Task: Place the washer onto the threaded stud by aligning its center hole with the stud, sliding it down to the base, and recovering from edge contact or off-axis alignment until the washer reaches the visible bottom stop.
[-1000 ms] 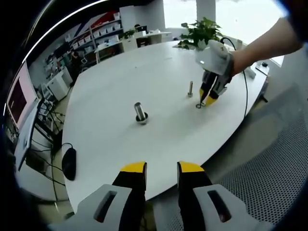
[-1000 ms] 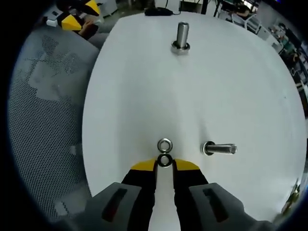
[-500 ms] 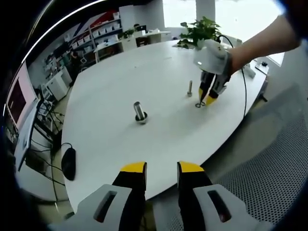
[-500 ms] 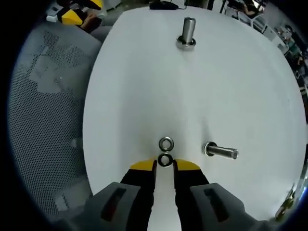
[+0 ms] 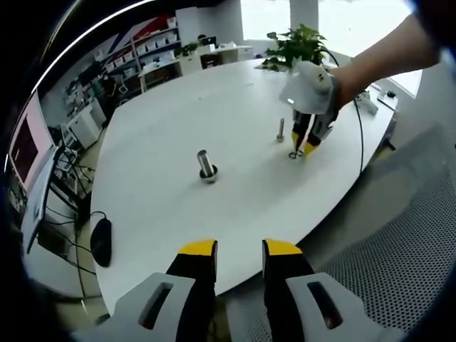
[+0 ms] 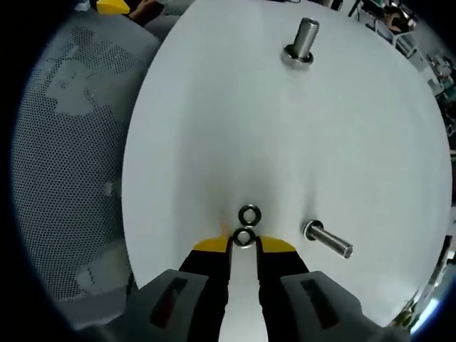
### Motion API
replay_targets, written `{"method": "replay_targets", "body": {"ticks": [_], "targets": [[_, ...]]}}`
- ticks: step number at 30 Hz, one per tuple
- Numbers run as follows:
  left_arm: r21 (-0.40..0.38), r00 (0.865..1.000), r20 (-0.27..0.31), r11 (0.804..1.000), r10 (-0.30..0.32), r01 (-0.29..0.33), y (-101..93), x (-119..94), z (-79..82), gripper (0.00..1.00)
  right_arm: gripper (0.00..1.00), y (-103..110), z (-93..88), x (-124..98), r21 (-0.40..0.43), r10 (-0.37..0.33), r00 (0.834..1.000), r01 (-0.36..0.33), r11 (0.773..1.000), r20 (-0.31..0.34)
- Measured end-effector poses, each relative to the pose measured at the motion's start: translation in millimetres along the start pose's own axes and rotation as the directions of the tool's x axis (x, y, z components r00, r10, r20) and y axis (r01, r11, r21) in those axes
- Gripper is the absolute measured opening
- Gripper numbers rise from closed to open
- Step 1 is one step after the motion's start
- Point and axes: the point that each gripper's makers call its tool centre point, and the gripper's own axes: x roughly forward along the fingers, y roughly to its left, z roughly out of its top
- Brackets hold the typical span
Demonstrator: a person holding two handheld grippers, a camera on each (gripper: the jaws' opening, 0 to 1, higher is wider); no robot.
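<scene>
Table (image 5: 171, 121) white, oval; shelving (image 5: 146, 50) lines the room behind.

The bench (image 6: 214, 107) carries two washers (image 6: 249, 214) (image 6: 244, 239) side by side and two studs, one tall (image 6: 303, 41), one slimmer (image 6: 329, 240) just beside the washers.

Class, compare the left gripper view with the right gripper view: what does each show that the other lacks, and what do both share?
Left gripper view alone: a potted plant, a computer mouse, shelves and the left hand-held gripper, open.

Right gripper view alone: a close look at two washers, one pinched in the right hand-held gripper, the second washer lying just beyond.

Shared: the white table, the thick stud and the thin stud.
</scene>
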Motion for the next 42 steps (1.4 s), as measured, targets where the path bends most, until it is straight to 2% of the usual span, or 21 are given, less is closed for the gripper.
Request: {"method": "replay_targets", "body": {"ticks": [3, 8, 15, 17, 18, 19, 26, 34, 40, 42], "targets": [[-0.002, 1.000, -0.002, 1.000, 0.001, -0.001, -0.1, -0.6, -0.4, 0.23, 0.16, 0.3, -0.1, 0.6, -0.026, -0.002, 0.999, 0.001, 1.000, -0.053], [0.000, 1.000, -0.006, 1.000, 0.001, -0.001, -0.5, -0.2, -1.1, 0.23, 0.15, -0.2, -0.4, 0.5, -0.027, 0.002, 0.997, -0.004, 1.000, -0.083], [-0.005, 1.000, -0.004, 1.000, 0.003, -0.003, 0.0, -0.7, -0.9, 0.23, 0.14, -1.3, -1.7, -0.1, -0.011, 0.023, 0.998, -0.024, 1.000, -0.055], [-0.005, 1.000, -0.005, 1.000, 0.003, -0.004, 0.8, 0.0, -1.3, 0.23, 0.13, 1.2, -1.6, 1.0, -0.045, 0.010, 0.999, -0.013, 0.999, -0.051], [-0.005, 1.000, -0.004, 1.000, 0.003, -0.003, 0.2, -0.5, -0.8, 0.23, 0.13, 0.6, -1.9, 0.5, -0.104, -0.001, 0.998, -0.005, 0.995, -0.058], [-0.005, 1.000, -0.003, 1.000, 0.003, -0.003, 0.0, -0.7, -0.6, 0.23, 0.14, 1.3, -0.9, 1.2, -0.112, -0.005, 0.999, -0.001, 0.994, -0.053], [-0.006, 1.000, -0.008, 1.000, 0.002, -0.002, 0.1, 0.1, -1.7, 0.23, 0.13, -2.1, -1.4, 0.6, -0.059, 0.007, 0.999, -0.010, 0.998, -0.046], [-0.009, 1.000, -0.008, 1.000, 0.004, -0.005, 0.8, -0.2, -1.9, 0.23, 0.13, -2.0, -1.0, 0.1, -0.018, 0.000, 1.000, 0.000, 1.000, 0.002], [-0.013, 1.000, -0.006, 1.000, 0.009, -0.009, 1.8, -0.5, -1.6, 0.23, 0.13, -3.4, -0.6, -1.2, 0.073, -0.010, 0.991, 0.001, 0.997, 0.130], [-0.013, 1.000, -0.007, 1.000, 0.008, -0.008, 1.6, -0.3, -1.8, 0.23, 0.13, -3.1, -1.9, -1.3, 0.073, -0.018, 0.990, 0.008, 0.997, 0.139]]}}
